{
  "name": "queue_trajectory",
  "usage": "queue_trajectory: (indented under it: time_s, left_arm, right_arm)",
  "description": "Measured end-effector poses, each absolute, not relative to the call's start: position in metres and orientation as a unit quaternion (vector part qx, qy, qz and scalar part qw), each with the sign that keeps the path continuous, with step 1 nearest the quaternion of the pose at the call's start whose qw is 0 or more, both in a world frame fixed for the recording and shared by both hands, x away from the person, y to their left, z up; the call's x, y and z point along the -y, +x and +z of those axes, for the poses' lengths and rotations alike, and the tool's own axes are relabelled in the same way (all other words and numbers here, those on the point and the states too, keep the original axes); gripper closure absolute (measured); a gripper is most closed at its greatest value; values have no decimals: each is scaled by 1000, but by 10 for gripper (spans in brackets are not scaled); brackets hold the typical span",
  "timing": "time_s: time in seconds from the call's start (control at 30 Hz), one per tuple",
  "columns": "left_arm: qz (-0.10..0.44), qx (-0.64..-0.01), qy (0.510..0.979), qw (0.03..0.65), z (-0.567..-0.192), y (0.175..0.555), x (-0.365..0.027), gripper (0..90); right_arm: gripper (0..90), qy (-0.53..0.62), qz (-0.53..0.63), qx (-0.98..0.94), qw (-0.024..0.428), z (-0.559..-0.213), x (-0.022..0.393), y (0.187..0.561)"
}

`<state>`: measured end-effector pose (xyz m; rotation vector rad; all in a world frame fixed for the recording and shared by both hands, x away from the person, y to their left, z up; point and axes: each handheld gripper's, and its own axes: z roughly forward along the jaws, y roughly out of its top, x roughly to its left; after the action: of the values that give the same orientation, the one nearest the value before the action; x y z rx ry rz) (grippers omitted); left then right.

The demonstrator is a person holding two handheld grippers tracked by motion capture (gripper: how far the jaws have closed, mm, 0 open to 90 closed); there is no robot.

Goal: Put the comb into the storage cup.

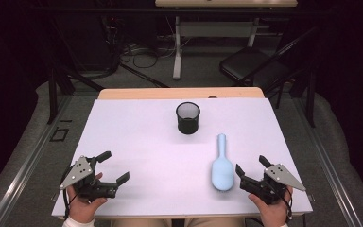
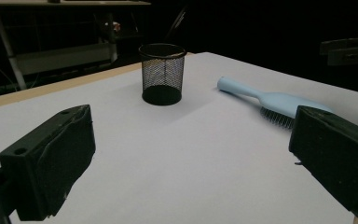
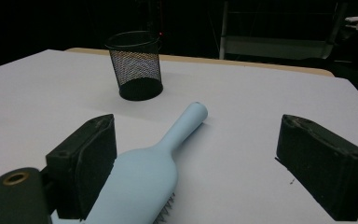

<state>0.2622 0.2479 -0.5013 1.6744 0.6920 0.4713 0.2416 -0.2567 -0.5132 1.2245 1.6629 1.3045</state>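
Pale blue hairbrush (image 1: pixel 222 166), bristles down, flat on white table, handle twd black mesh cup (image 1: pixel 188 117)

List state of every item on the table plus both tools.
Light blue plastic hairbrush: lying flat, bristles down, handle toward the cup, not gripped.
Black wire-mesh cup: upright, empty.
Left tool: open, holding nothing.
Right tool: open, beside the brush head, one jaw close to it.
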Motion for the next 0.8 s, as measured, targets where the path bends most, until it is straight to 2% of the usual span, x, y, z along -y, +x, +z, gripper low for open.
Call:
queue_trajectory:
  time_s: [0.47, 0.5, 0.73, 0.8]
  left_arm:
    - [199, -304, 718, 593, -503, 265, -249, 6]
    - [199, -302, 722, 589, -503, 265, -249, 7]
    - [197, -304, 720, 592, -505, 265, -251, 10]
    - [197, -300, 723, 591, -504, 267, -251, 10]
  right_arm:
    - [160, 478, 486, -651, 333, -516, 256, 246]
    - [209, 479, 486, -650, 334, -515, 256, 247]
    - [379, 486, 482, -653, 324, -513, 257, 250]
    - [385, 482, 479, -658, 325, -513, 256, 250]
